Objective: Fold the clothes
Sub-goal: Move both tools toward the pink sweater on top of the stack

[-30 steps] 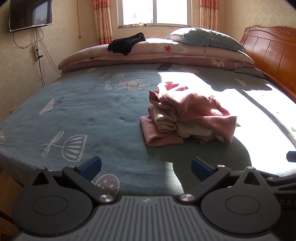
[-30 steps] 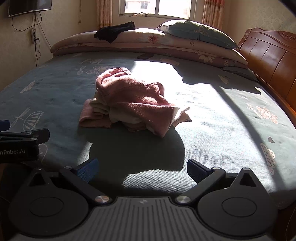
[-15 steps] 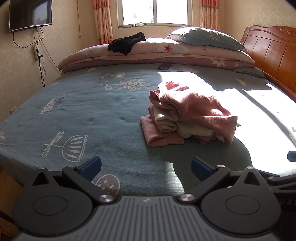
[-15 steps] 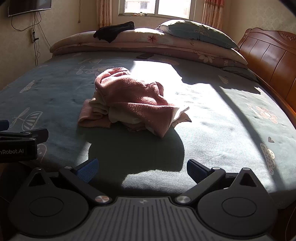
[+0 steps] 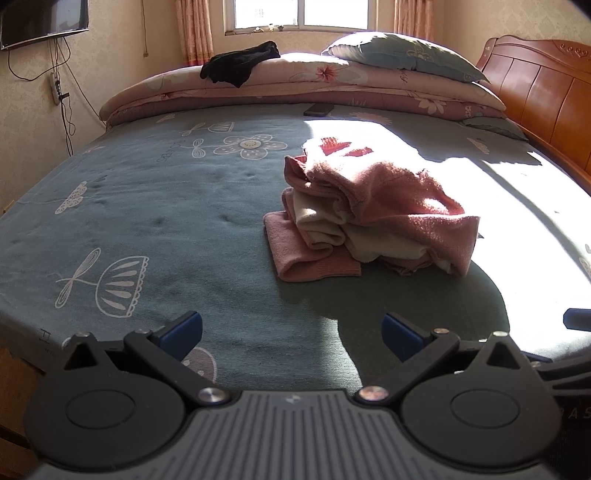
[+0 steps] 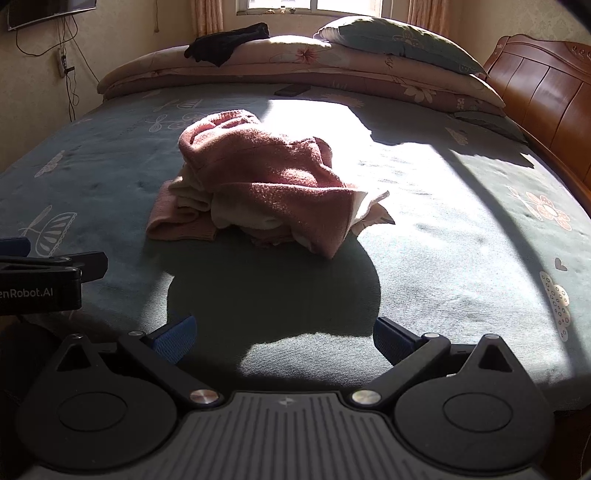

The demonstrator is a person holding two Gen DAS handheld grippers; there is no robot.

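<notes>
Both the left gripper (image 5: 291,334) and right gripper (image 6: 284,332) are held spread, empty (approach stance), short of the pink clothes (image 5: 373,214) heaped on the bed (image 5: 147,221).

A home bedroom is being shown, with daylight coming in from a window.

A wide bed is being covered by a teal flower-printed sheet (image 5: 155,206), and a carved wooden headboard (image 5: 543,96) is being seen at its right side. Folded floral quilts (image 5: 332,85) are being stacked along the far edge, with a teal pillow (image 5: 402,55) lying on top. A window (image 5: 299,14) is being flanked by patterned curtains (image 5: 194,33), and a flat television (image 5: 40,18) is being carried on the wallpapered wall, its cables (image 5: 62,107) hanging below.
</notes>
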